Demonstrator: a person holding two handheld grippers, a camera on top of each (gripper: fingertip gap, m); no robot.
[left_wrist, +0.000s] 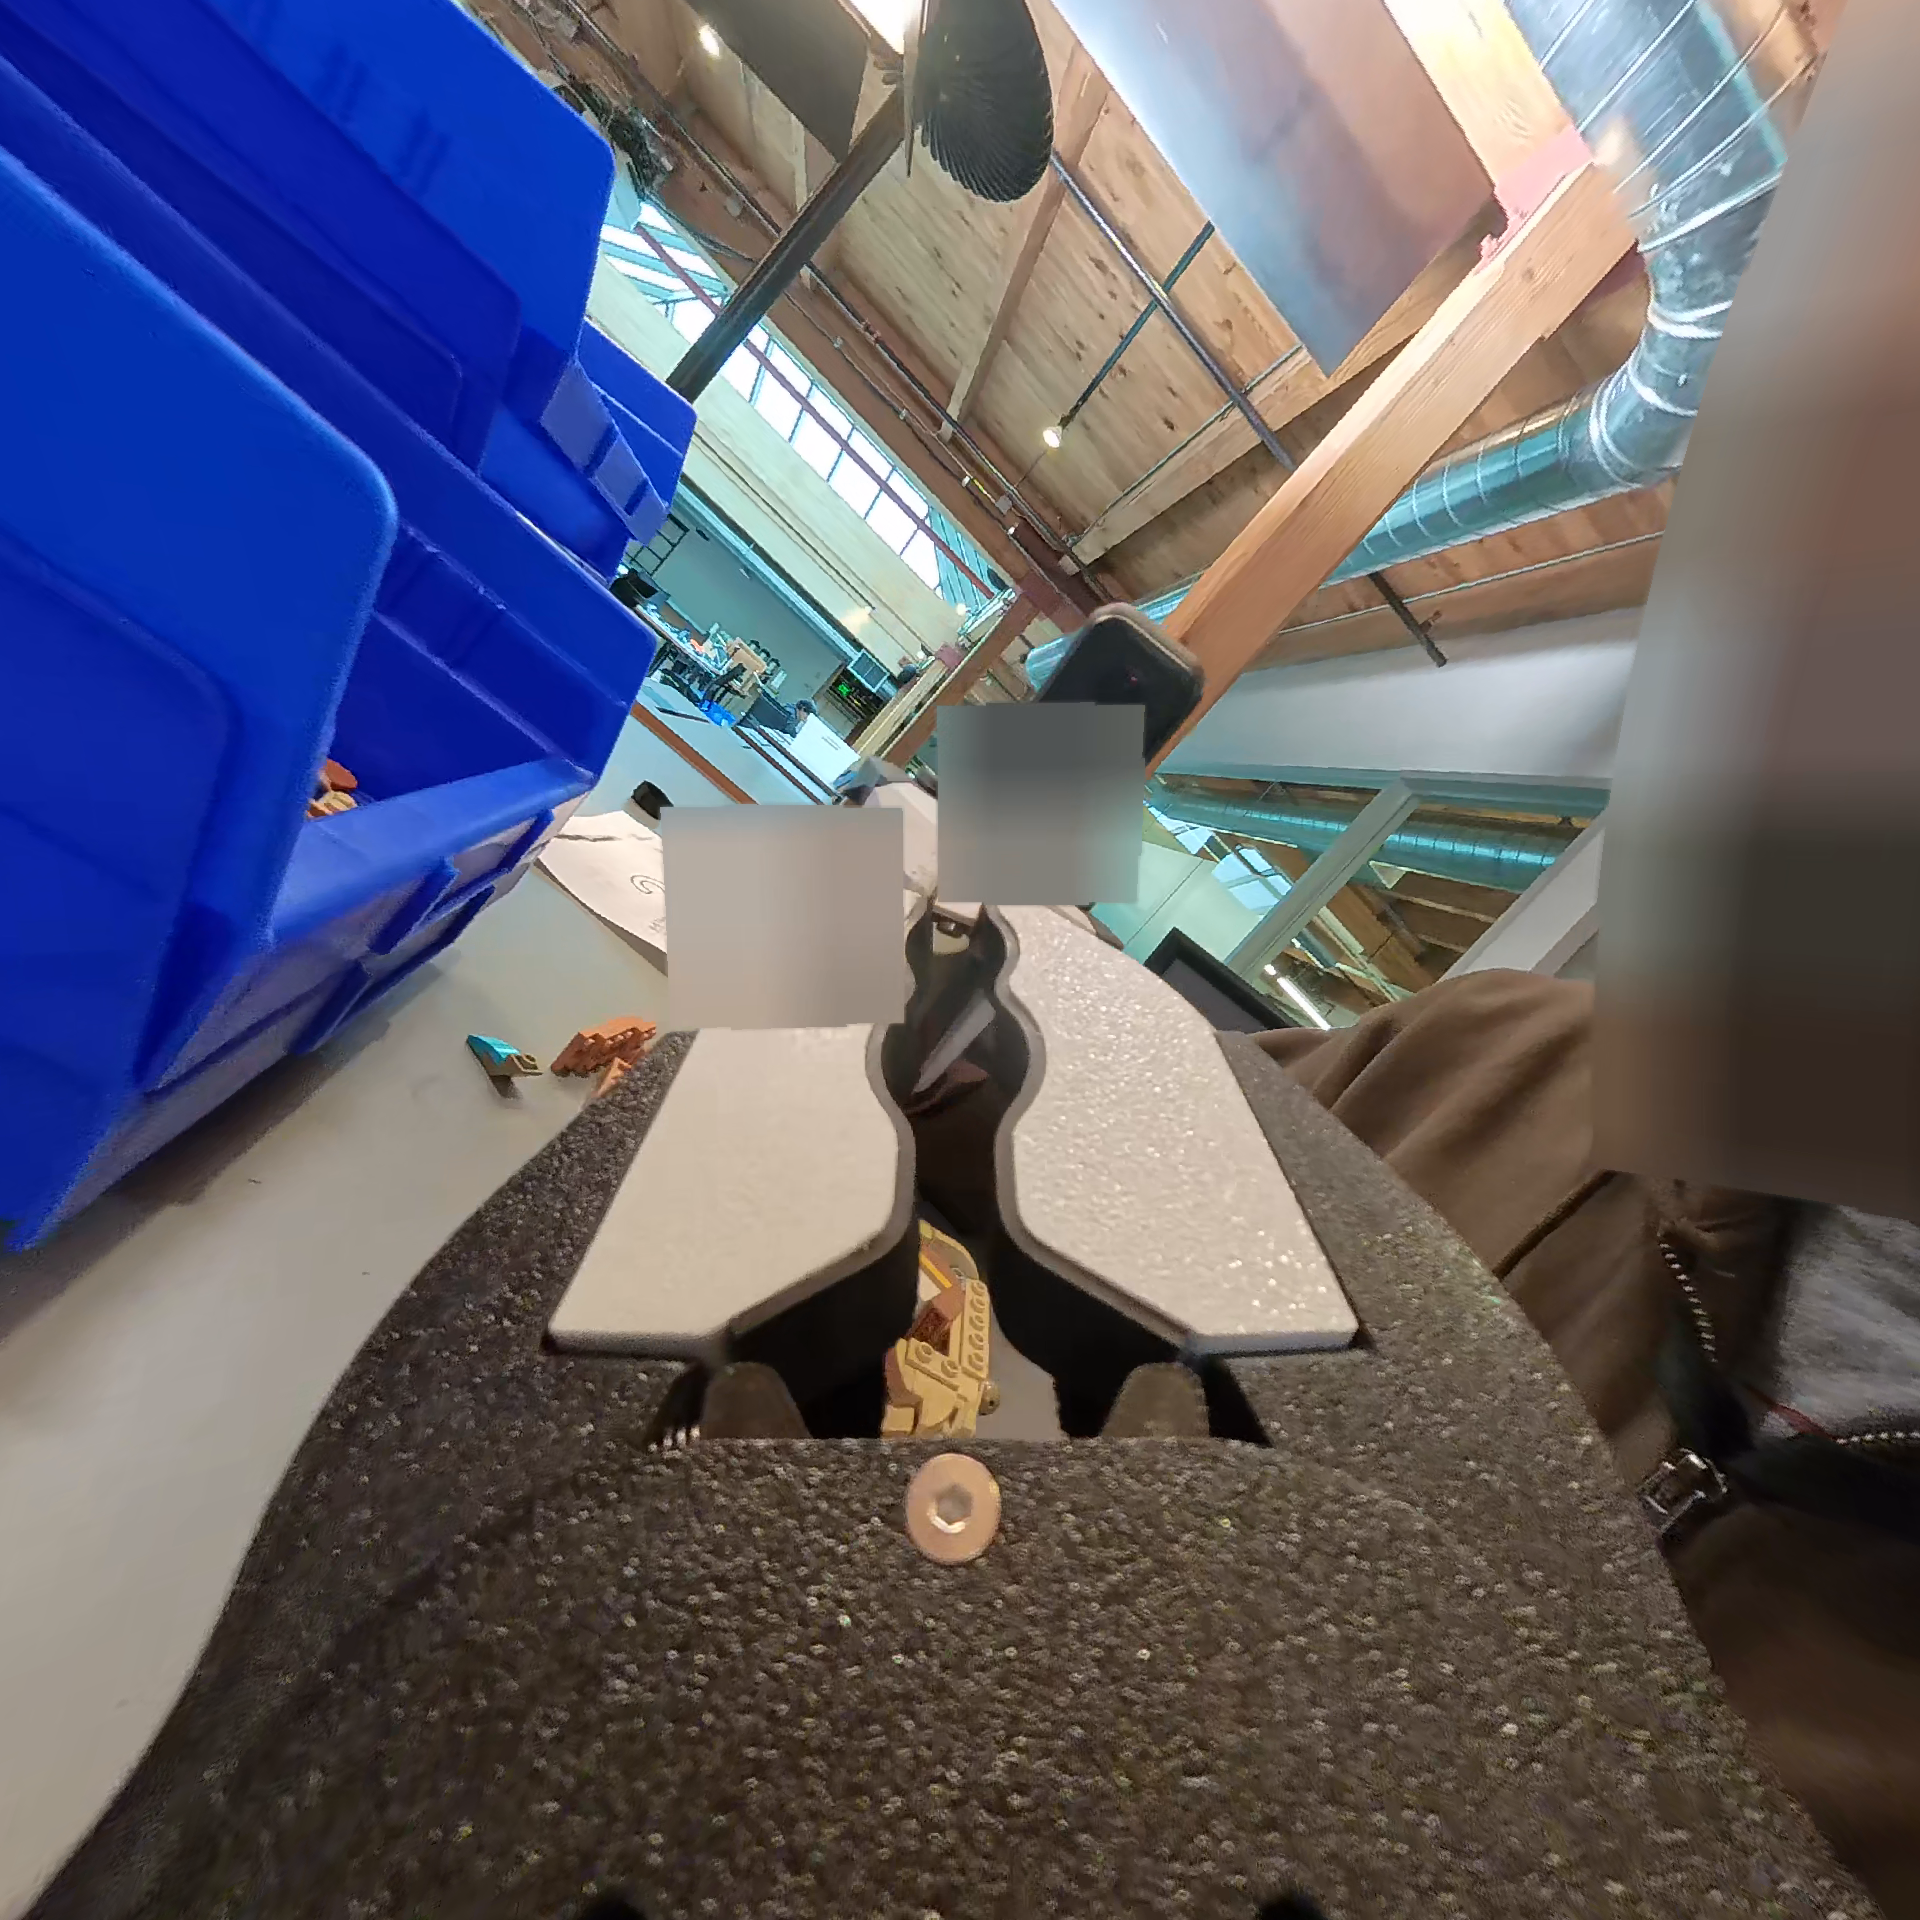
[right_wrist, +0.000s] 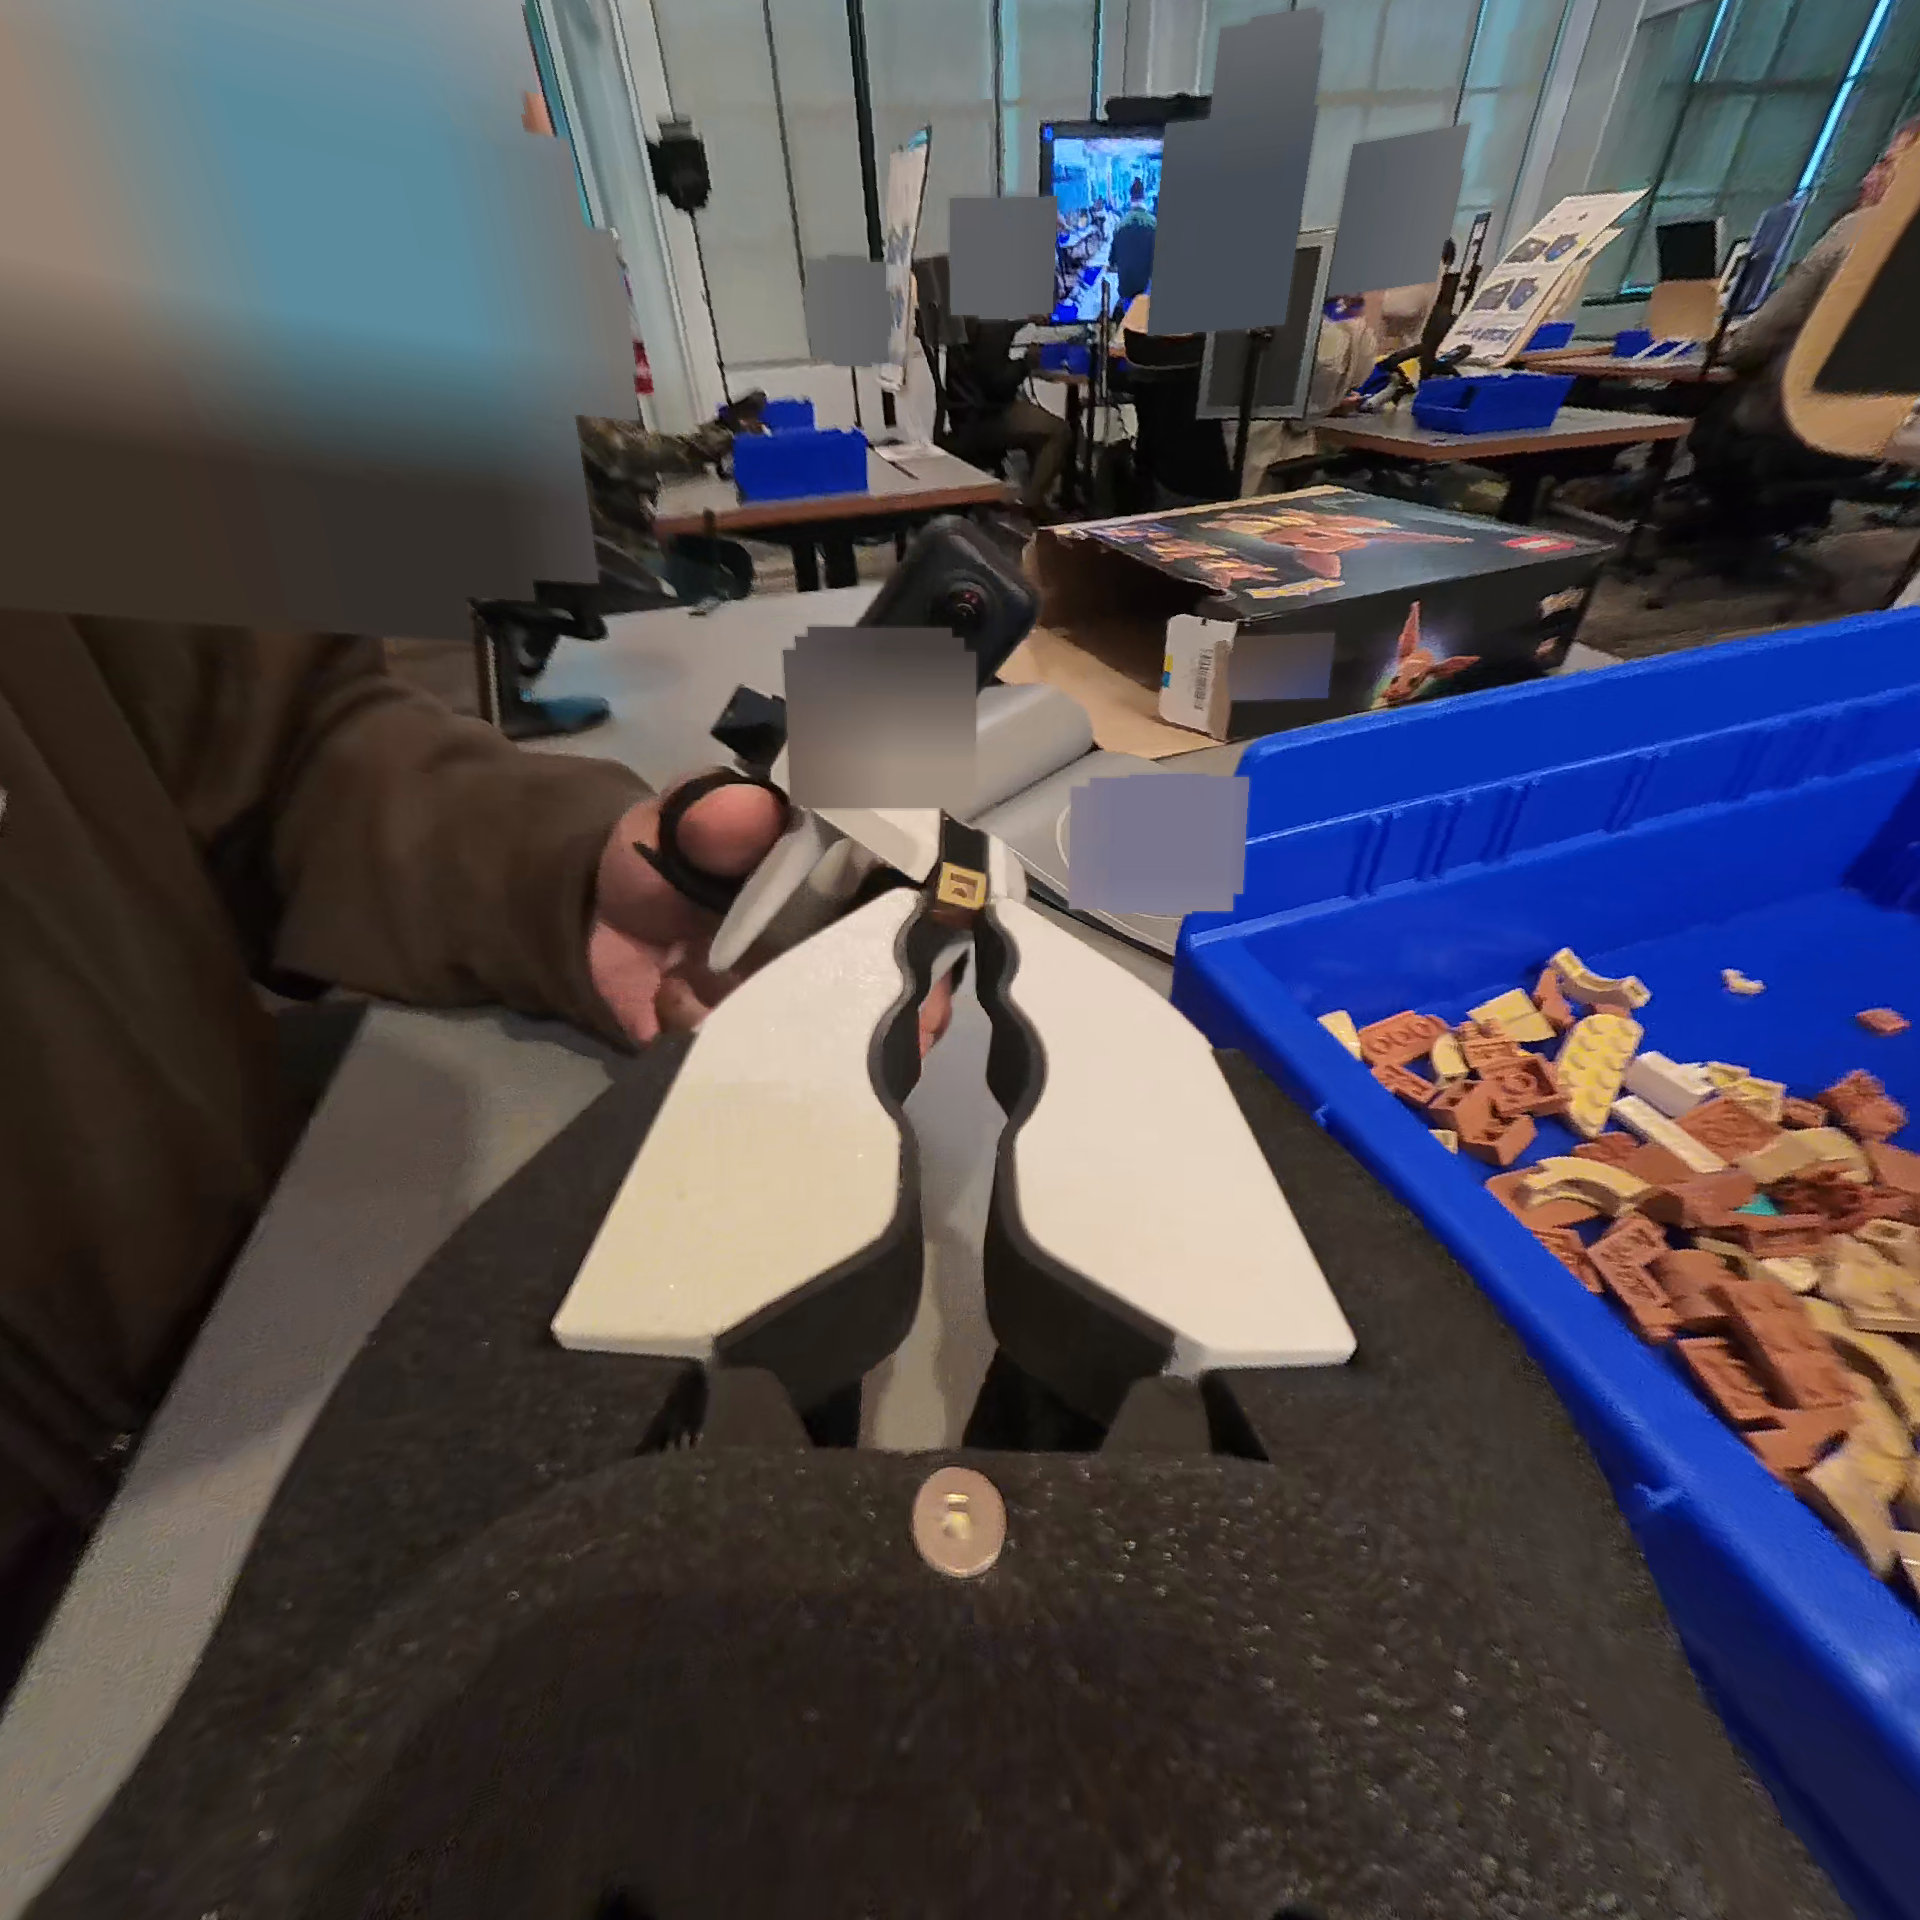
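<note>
In the right wrist view my right gripper (right_wrist: 958, 885) is shut on a small brown and tan brick (right_wrist: 958, 889), held at its fingertips above the grey table (right_wrist: 416, 1091). The left gripper (right_wrist: 790, 878), in a person's hand (right_wrist: 655, 935), reaches in from the left with its tips right at that brick. In the left wrist view the left gripper (left_wrist: 961, 920) has its fingers close together. A blurred patch covers one tip, so its grasp is unclear. A tan brick assembly (left_wrist: 940, 1340) shows below through the gap between the fingers.
A blue bin (right_wrist: 1455, 831) on the right holds a heap of brown, tan and white bricks (right_wrist: 1662, 1164). Stacked blue bins (left_wrist: 260, 623) stand on the left. Loose brown bricks (left_wrist: 603, 1049) and a teal piece (left_wrist: 499, 1055) lie beside them. A printed cardboard box (right_wrist: 1351, 603) and an open booklet (right_wrist: 1039, 748) lie beyond. My two grippers' fingertips are within a few centimetres of each other.
</note>
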